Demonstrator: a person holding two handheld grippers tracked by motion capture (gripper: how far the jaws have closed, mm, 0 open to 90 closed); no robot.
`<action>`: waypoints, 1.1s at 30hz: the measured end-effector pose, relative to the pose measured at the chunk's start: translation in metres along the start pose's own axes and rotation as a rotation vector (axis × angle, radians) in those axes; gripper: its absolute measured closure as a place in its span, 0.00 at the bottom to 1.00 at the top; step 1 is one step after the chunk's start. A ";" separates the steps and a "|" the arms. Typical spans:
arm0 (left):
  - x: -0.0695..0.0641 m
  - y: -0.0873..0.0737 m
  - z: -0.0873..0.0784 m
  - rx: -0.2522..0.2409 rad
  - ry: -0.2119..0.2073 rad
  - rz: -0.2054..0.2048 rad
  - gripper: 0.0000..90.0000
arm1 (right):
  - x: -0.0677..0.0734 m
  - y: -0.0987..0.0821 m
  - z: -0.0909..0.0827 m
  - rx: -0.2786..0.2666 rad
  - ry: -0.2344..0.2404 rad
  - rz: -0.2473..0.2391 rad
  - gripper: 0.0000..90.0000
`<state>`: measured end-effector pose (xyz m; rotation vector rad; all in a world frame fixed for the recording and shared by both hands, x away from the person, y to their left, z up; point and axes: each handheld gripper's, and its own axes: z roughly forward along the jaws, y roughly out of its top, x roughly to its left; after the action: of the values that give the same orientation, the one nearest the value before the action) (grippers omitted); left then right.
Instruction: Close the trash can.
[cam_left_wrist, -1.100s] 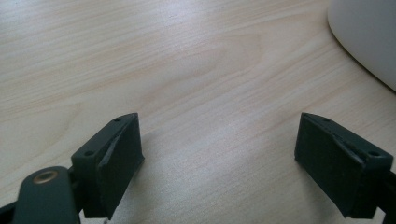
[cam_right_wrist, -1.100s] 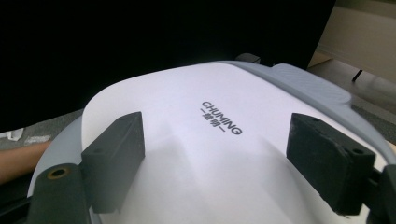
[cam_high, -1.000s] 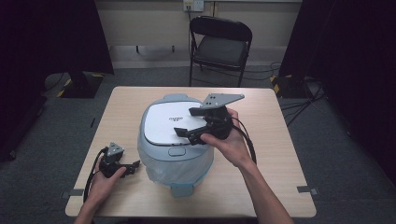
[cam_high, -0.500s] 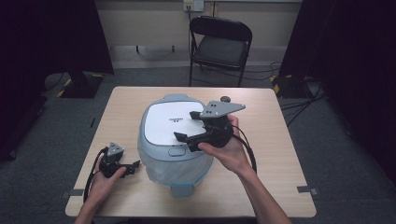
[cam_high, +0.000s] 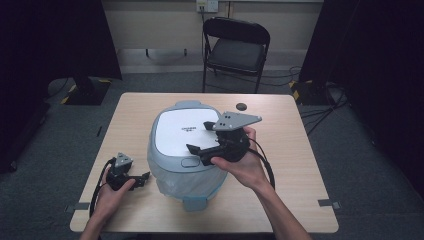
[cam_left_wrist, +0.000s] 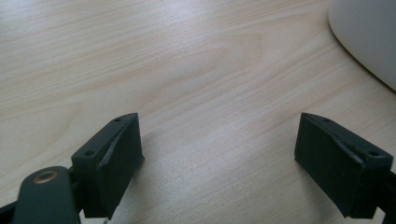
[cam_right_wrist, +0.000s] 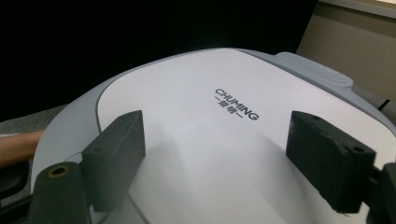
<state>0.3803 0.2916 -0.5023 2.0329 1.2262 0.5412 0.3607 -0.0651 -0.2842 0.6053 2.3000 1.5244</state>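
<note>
Sitting in the middle of the frame on the one table (cam_high: 300, 150) is one big rice cooker (cam_high: 185, 150), its lid shut, so opening it looks not yet done. One chair (cam_high: 235, 50) stands at the top. The right gripper (cam_high: 204, 137) hovers over the white lid (cam_right_wrist: 196, 121), jaws wide and empty. The left gripper (cam_high: 145, 177), lower left, rests on the table, jaws wide too.

place: recording studio | cues: black curtains (cam_high: 55, 40); taped table (cam_high: 280, 200); folding chair (cam_high: 235, 50)
</note>
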 end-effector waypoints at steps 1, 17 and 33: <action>0.000 0.000 0.000 -0.002 -0.001 -0.004 0.16 | -0.001 0.000 0.000 -0.003 0.001 0.004 0.21; 0.000 0.000 0.000 -0.002 -0.001 -0.004 0.16 | -0.019 0.003 -0.006 -0.038 -0.055 0.055 0.22; 0.000 0.000 0.000 -0.002 -0.001 -0.004 0.16 | -0.050 -0.009 -0.029 -0.059 -0.161 0.133 0.22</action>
<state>0.3803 0.2913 -0.5024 2.0288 1.2285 0.5394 0.3890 -0.1161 -0.2798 0.8481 2.1246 1.5347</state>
